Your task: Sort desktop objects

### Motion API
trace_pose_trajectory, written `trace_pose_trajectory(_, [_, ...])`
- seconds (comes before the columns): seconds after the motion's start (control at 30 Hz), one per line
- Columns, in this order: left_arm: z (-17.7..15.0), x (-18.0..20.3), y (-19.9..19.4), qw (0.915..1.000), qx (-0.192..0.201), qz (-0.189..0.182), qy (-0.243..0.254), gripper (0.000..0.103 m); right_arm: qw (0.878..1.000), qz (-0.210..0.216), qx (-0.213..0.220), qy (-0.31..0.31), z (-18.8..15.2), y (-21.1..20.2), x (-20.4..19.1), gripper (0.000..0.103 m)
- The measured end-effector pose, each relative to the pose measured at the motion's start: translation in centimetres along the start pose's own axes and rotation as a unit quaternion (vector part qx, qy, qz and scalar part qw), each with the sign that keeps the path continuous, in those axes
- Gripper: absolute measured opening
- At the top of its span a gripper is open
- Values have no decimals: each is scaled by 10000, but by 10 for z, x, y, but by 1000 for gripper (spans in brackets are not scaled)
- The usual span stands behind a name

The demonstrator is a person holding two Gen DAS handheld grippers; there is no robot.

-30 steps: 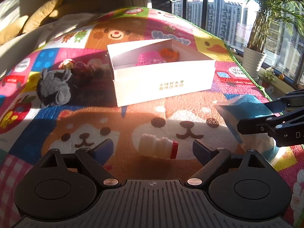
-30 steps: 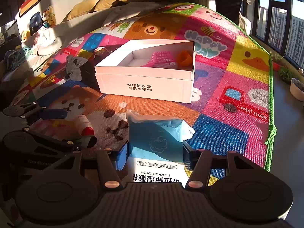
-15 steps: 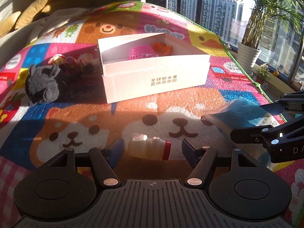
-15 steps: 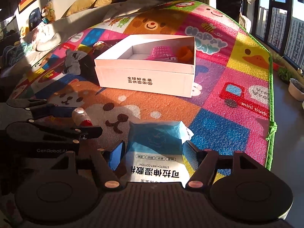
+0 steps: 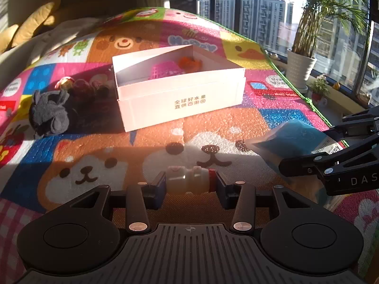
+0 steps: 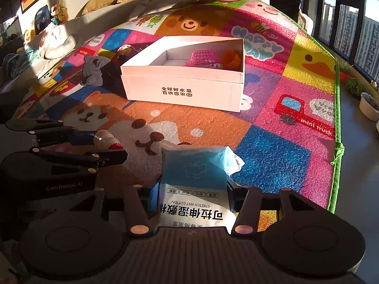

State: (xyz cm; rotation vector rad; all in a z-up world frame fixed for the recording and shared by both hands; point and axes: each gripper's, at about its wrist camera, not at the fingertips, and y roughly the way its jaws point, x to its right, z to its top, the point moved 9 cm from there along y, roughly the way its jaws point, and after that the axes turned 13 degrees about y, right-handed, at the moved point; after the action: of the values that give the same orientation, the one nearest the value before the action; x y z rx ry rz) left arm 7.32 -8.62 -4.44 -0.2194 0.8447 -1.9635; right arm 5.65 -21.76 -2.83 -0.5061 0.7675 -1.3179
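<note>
Left to right across the play mat [image 5: 94, 146]. Far left, a grey plush toy [image 5: 48, 114] lies on the mat with a few small dark toys [image 5: 80, 86] just beside it, all close to the left wall of the white box [image 5: 180, 101], which stands open-topped and already holds a pink basket [image 5: 164, 71] and an orange item [image 5: 189, 62]. In the near centre, the small bottle [image 5: 188, 181] lies on its side, long axis crosswise to the left gripper [image 5: 189, 184], red cap toward that gripper's right finger; the jaws are closing, one pad at the bottle's base and the other at its cap, seemingly in contact at both ends. The box lies straight ahead of this gripper and beyond it, with open mat between. To the right, the blue wet-cotton pack [image 6: 194, 179] lies flat, long axis running along the right gripper [image 6: 193, 196]; its jaws are closing on the pack's near printed end, pads against both side edges. From here the box sits ahead and slightly left. The left hand is nearer the box's left half, the right hand nearer its right half. The mat's green edge [image 6: 337, 123] and bare floor lie well to the right; the box's near wall is the one rim each load must likely clear.
</note>
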Motion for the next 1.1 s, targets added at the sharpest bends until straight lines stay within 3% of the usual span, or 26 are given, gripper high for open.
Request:
trace_pose_trajectory(0.2, [6, 5, -35, 9994, 293, 158, 88, 48, 9994, 44, 338, -62, 0, -33, -7, 52])
trace_pose_trajectory(0.33, [32, -1, -60, 9962, 708, 420, 297, 48, 9972, 139, 716, -155, 18, -59, -14, 52])
trace_pose_trajectory(0.47, [76, -24, -69, 9901, 1153, 709, 364, 48, 9925, 353, 1170, -14, 67, -81, -16, 52])
trace_pose_trajectory(0.67, [160, -67, -56, 9779, 1795, 975, 439, 48, 9791, 946, 1638, 748, 181, -86, -17, 52])
trace_pose_trajectory(0.73, [181, -81, -40, 9781, 1838, 918, 331, 49, 9753, 1079, 1662, 979, 214, -72, -18, 52])
trace_pose_trajectory(0.8, [192, -92, -20, 9819, 1764, 662, 174, 59, 9746, 1106, 1546, 1185, 237, -49, -17, 58])
trace_pose_trajectory(0.87, [189, -108, -7, 9841, 1648, 657, -35, 75, 9751, 1039, 1304, 1464, 250, -20, -11, 69])
trace_pose_trajectory(0.9, [182, -114, -6, 9838, 1634, 726, -109, 79, 9749, 958, 1241, 1581, 250, -10, -7, 69])
trace_pose_trajectory(0.97, [162, -125, -9, 9833, 1600, 837, -244, 96, 9756, 920, 1225, 1573, 245, 0, -2, 69])
trace_pose_trajectory(1.1, [91, -133, -6, 9883, 1051, 992, -479, 96, 9802, 603, 1257, 1406, 230, 14, 5, 69])
